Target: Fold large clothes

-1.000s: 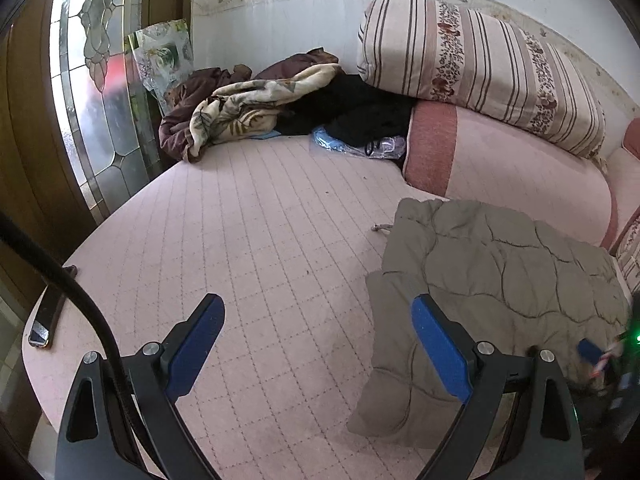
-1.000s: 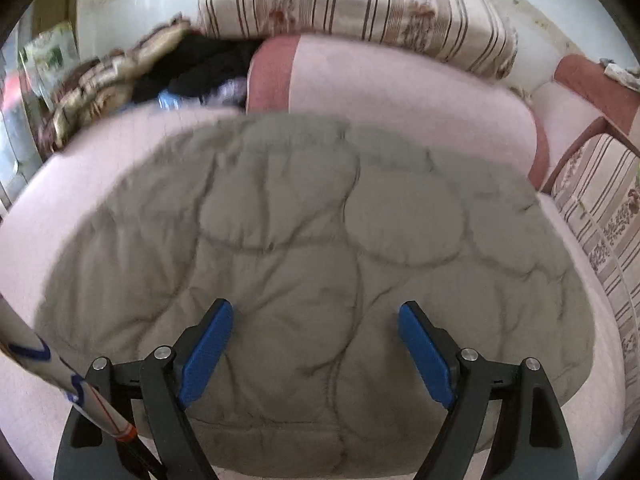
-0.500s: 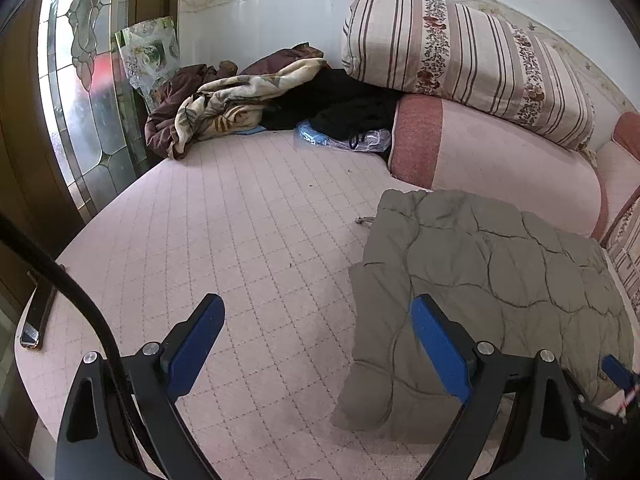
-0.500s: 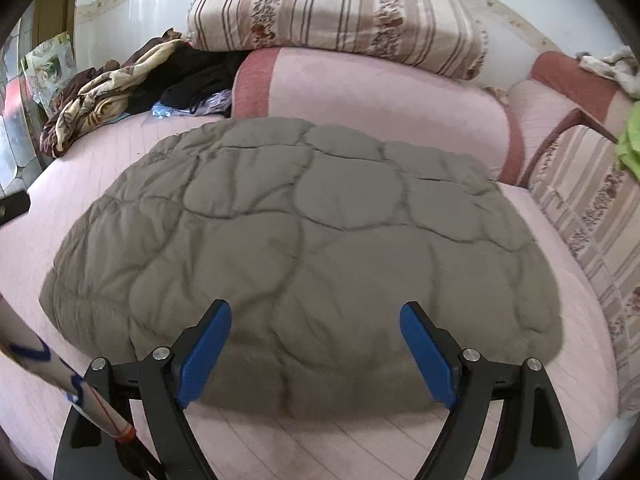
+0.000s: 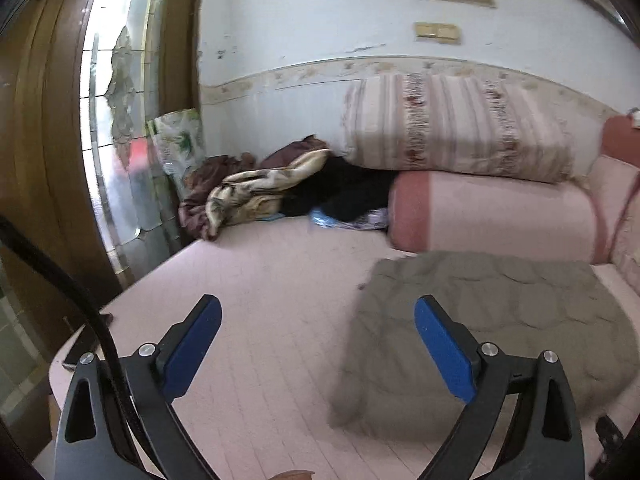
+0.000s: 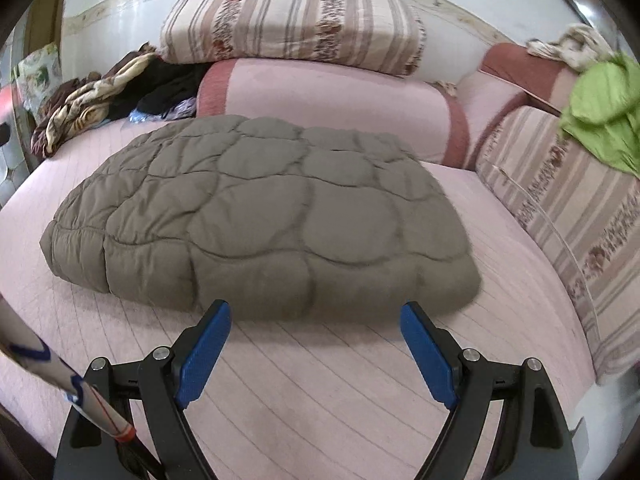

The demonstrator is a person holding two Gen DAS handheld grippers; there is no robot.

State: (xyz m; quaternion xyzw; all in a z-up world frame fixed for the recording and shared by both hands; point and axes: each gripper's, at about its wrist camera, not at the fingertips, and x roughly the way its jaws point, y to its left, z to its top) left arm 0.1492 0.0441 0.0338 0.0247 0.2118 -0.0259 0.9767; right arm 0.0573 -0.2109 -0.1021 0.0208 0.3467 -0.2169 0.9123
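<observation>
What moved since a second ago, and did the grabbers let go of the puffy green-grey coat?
Both grabbers pulled back and up from the folded quilted coat. The right gripper hung over the coat a second ago; now it hangs over bare pink bed cover in front of it. The left gripper tilted up, showing more wall. Nothing was grabbed or dropped: both were open and empty throughout. The coat stayed folded in place.

The jacket (image 6: 256,216) lies folded on the bed (image 6: 320,380), with bolsters (image 6: 332,96) stacked behind it. A clothes heap (image 6: 100,96) sits behind it to the left. Cushions (image 6: 560,200) line the right side.
</observation>
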